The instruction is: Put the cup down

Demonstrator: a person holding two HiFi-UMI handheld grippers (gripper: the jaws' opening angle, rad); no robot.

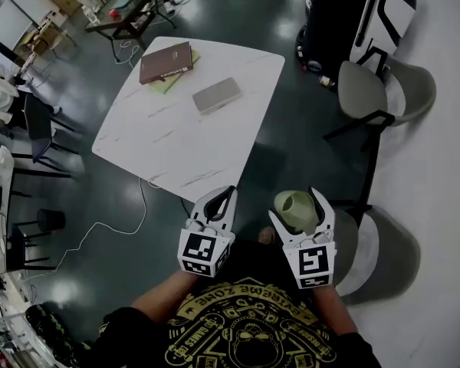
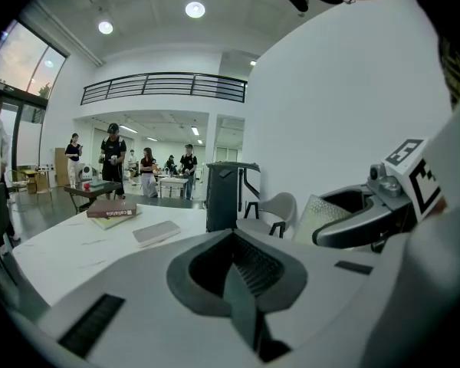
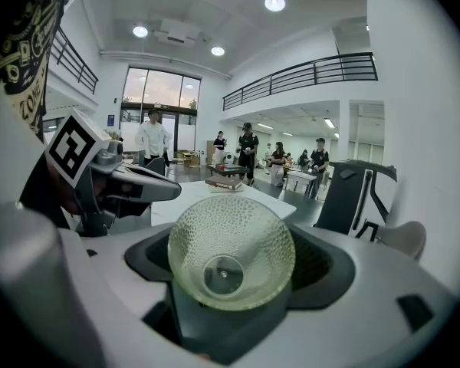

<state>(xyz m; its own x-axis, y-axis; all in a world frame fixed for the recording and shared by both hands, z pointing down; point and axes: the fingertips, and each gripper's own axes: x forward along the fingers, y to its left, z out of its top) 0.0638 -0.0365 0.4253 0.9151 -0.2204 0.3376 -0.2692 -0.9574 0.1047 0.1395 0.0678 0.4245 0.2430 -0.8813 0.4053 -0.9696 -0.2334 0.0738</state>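
Where the cup is held: the pale green, translucent, dimpled cup [image 3: 231, 253] is pinched between the jaws of the right gripper [image 1: 299, 198]. It is carried in the air over the dark floor, and the white marble-patterned table [image 1: 176, 136] lies at 10 o'clock from it.
Cup attitude: the mouth is turned toward the right gripper's camera, so the round base is seen through the opening. The cup is tilted, not upright.
Left gripper [image 1: 221, 198]: the jaws are pressed together with nothing between them. It is held at 9 o'clock of the cup, apart from it.
Table load: a brown hardback book [image 1: 166, 62] and a flat grey case [image 1: 216, 95] are seen toward the table's 12 o'clock end.
Handling: the cup is judged light and thin-walled. Whether it is glass or plastic cannot be told, so it is best treated as fragile. Grip should be aided by the dimples.
Hold: the outer wall is best taken on opposite sides and squeezed only gently.
Next: the cup must be righted before its base is set on the table.
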